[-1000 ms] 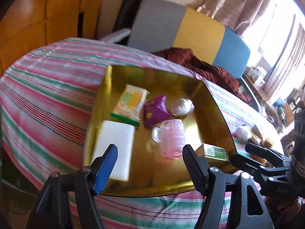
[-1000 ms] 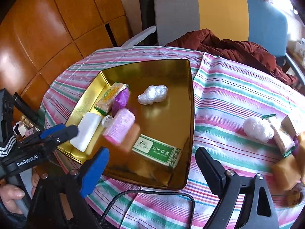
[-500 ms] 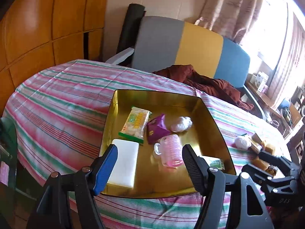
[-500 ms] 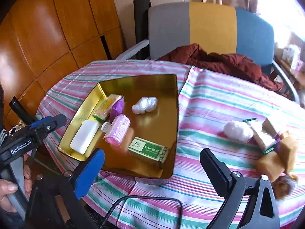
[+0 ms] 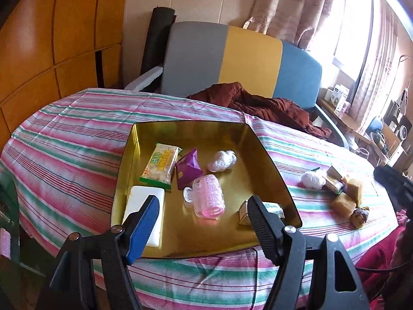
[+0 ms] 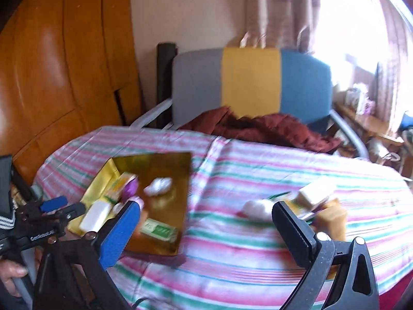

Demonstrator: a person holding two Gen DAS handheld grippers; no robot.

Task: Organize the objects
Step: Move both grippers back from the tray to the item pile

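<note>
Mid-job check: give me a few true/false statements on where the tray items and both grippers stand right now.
1. The pink ribbed plastic cup lies on its side in the gold metal tray. True.
2. The left gripper is shut on the white rectangular soap bar. False: its fingers are open and hold nothing.
3. A white crumpled plastic ball lies on the striped tablecloth, outside the tray. True.
4. The purple pyramid-shaped packet lies outside the tray. False: it lies in the tray, beside the green-and-yellow snack packet.
5. The right gripper holds a brown block. False: it is open and empty.
</note>
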